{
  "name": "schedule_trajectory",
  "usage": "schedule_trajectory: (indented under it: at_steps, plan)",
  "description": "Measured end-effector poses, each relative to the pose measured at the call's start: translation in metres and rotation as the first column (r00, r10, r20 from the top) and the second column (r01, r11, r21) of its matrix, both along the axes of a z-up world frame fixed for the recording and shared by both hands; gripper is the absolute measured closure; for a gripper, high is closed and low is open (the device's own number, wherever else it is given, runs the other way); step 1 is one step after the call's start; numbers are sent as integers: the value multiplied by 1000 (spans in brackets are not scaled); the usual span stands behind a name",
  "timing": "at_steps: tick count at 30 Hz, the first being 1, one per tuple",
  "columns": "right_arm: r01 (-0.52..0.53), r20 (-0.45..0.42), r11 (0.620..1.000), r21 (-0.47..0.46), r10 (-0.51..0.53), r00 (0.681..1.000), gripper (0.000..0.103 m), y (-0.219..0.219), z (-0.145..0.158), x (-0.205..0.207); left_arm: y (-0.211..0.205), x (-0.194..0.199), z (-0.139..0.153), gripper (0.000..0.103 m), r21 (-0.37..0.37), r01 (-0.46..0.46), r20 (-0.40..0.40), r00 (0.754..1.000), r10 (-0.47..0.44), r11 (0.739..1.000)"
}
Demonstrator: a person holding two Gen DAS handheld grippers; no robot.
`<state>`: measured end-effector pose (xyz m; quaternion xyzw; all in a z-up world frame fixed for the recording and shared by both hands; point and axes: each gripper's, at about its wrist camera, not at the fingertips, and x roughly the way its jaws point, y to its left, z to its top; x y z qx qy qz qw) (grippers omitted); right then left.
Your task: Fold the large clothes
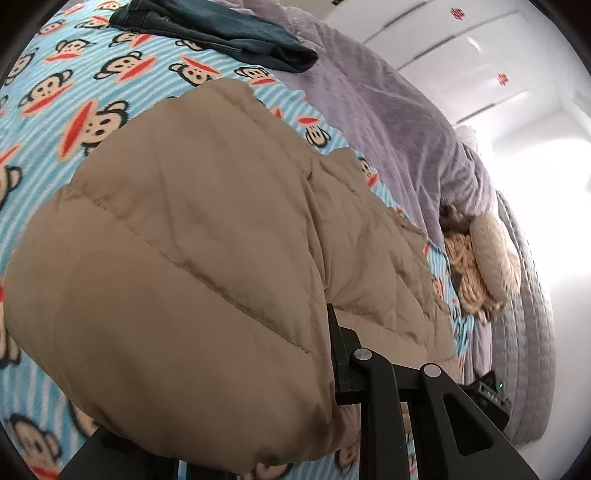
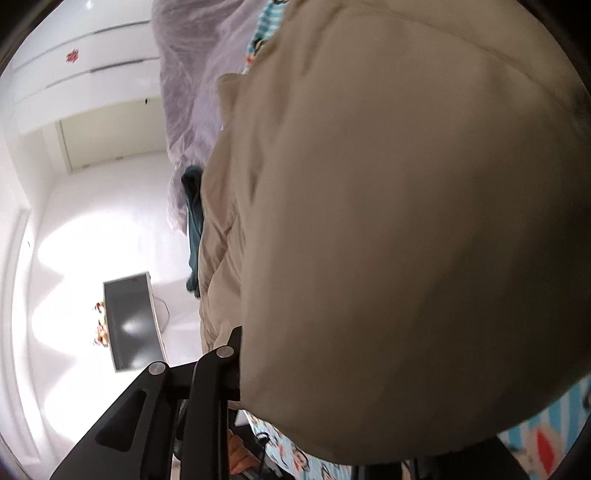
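A tan quilted puffer jacket lies on a bed sheet printed with cartoon monkeys. Its near edge is bunched up and lifted. My left gripper is shut on that bunched edge. One black finger shows beside the fabric; the other is buried under it. In the right wrist view the same jacket fills most of the picture. My right gripper is shut on its padding, with one finger visible and the other hidden by the cloth.
Dark blue jeans lie at the far end of the sheet. A purple blanket and a cream plush toy run along the bed's right side. White wardrobe doors stand beyond. A dark monitor sits against the white wall.
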<state>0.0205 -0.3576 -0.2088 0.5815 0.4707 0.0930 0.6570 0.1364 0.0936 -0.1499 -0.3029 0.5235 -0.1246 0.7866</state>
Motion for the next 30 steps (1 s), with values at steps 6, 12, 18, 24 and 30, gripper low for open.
schedule_trajectory:
  at_steps: [6,12,18,24,30]
  plan:
    - [-41,-17,999,3,41,999,76,11,12,-54,19,-63,10,77,0,52,-41,998,-52,999]
    - [-38,-58,999,21,39,998,76,18,6,-113,35,-128,3,77,3,81,-114,990,-80,997]
    - [-42,-117,999,21,44,992,75,26,-10,-159,45,-170,-22,76,3,94,-190,977,-92,996]
    - [-16,-192,1000,19,20,981,67,28,-31,-169,40,-175,-30,75,36,123,-222,969,-112,992]
    - [-43,-239,999,10,45,970,58,30,-27,-168,43,-182,-13,56,143,152,-222,968,-118,978]
